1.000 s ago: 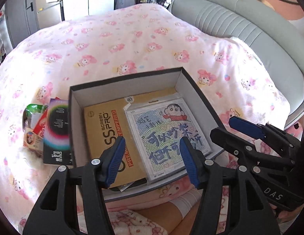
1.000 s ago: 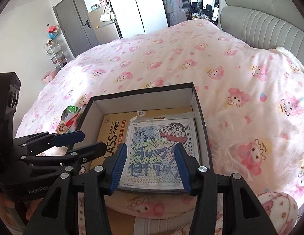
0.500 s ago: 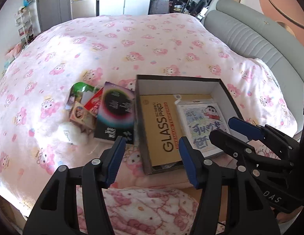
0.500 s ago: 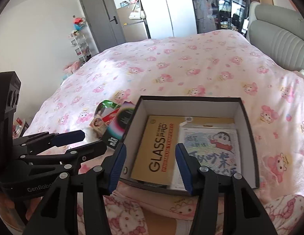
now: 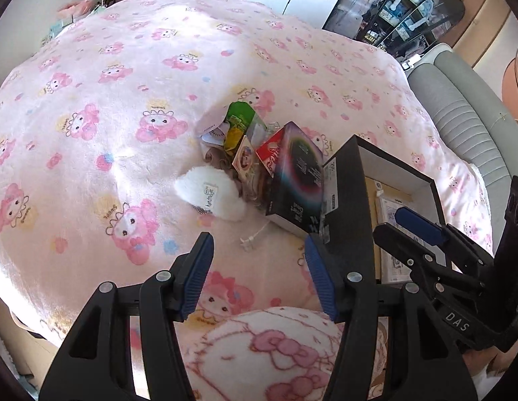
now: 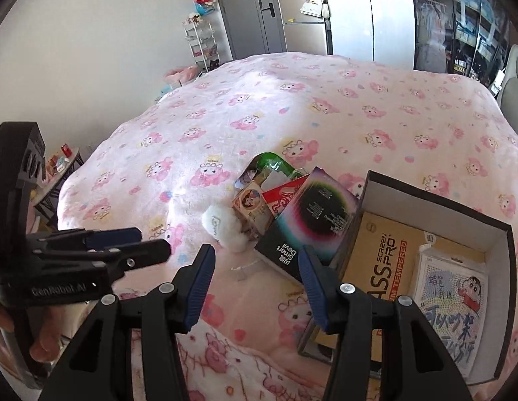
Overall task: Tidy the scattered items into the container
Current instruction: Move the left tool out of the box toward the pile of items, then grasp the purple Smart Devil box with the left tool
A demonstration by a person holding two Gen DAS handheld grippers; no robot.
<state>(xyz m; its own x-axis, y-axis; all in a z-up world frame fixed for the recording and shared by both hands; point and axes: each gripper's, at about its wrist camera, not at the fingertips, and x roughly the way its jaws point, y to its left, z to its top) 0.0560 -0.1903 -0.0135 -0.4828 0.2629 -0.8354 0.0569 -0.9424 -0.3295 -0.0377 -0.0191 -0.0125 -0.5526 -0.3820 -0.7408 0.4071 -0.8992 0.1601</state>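
A black open box (image 6: 436, 204) with white inner walls sits on the pink bed; inside lie a tan screen-protector pack (image 6: 386, 254) and a cartoon bead kit (image 6: 452, 304). It shows at the right in the left wrist view (image 5: 346, 200). Left of it is a pile: a black box with a rainbow ring (image 6: 309, 224) (image 5: 295, 180), a green packet (image 5: 239, 123), small cards (image 6: 252, 204) and a white fluffy ball (image 5: 212, 193) (image 6: 225, 227). My left gripper (image 5: 259, 274) and right gripper (image 6: 255, 284) are both open and empty, short of the pile.
A pink printed blanket (image 5: 108, 100) covers the whole bed. A grey padded headboard (image 5: 466, 113) runs along the right. A small white tag (image 5: 250, 239) lies just in front of the pile. Wardrobes, a door and a shelf stand beyond the bed (image 6: 259, 10).
Both grippers have swung left, away from above the box and toward the pile beside it. They stay open and empty.
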